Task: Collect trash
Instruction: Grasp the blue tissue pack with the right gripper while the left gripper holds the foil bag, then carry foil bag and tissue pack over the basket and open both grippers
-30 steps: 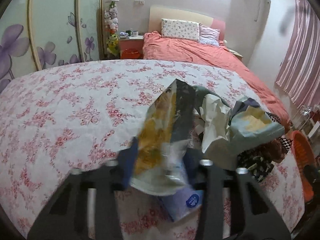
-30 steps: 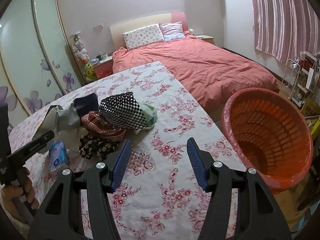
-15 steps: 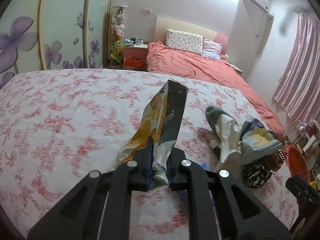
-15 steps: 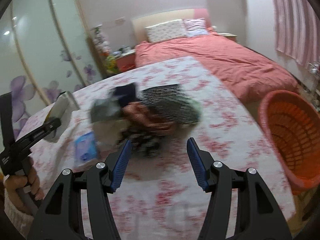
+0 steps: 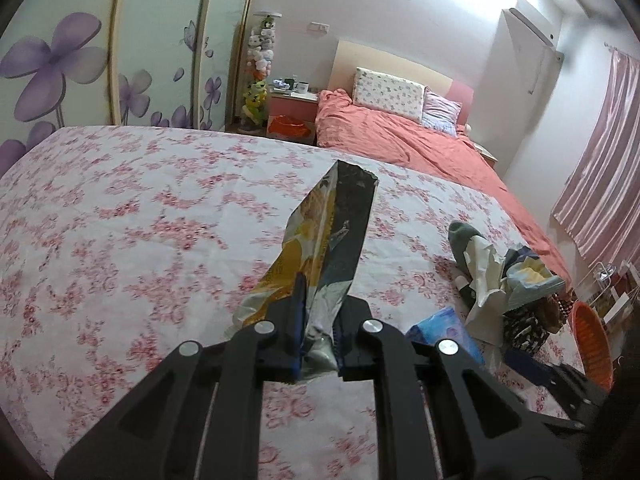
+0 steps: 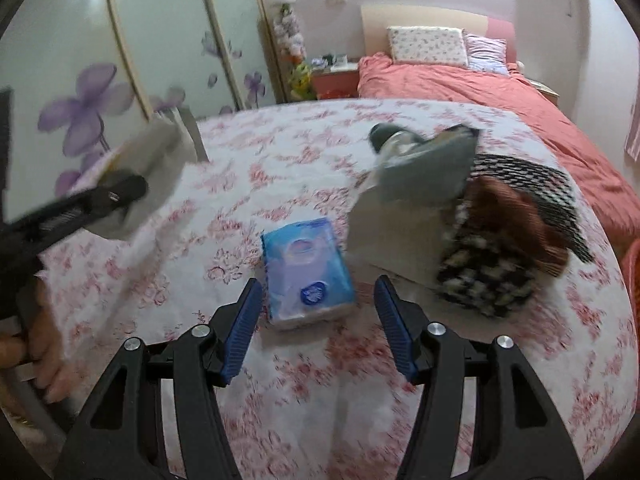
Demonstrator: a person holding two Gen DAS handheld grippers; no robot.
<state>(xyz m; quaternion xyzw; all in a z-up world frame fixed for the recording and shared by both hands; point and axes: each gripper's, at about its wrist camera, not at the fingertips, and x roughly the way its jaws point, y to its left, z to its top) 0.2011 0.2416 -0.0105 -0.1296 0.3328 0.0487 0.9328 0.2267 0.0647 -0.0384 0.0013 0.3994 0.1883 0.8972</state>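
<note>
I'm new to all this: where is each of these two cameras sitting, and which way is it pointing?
Left wrist view: sits on the left gripper, looking along its fingers across the floral tablecloth toward the bed; the gripper is shut on a snack wrapper.
Right wrist view: sits on the right gripper, open, aimed down at a blue tissue pack; the person's left hand shows at the left edge.
Shared: the tissue pack, wrapper, bed and orange basket.

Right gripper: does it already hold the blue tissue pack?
No, the right gripper is open, and the blue tissue pack lies on the flowered cloth just ahead of its fingertips.
</note>
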